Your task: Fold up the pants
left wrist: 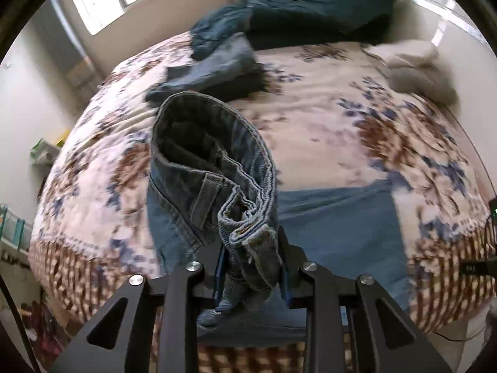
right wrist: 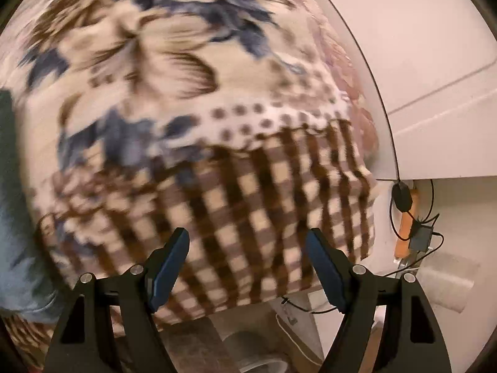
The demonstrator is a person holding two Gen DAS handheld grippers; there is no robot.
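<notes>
Faded blue denim pants [left wrist: 214, 168] hang bunched at the waistband, clamped in the left hand-held gripper [left wrist: 251, 267] above a floral-and-check blanketed bed [left wrist: 326, 118]; the right hand-held gripper [right wrist: 247, 267] gapes empty.

Both tongs [left wrist: 251, 267] [right wrist: 247, 267] have black angular arms, silver screws at the pivots, and blue pads [right wrist: 169, 269].

I find no text, label, brand, number or sign that I can read in either wrist view; both are blurred, and no fabric or surface carries legible print.
</notes>
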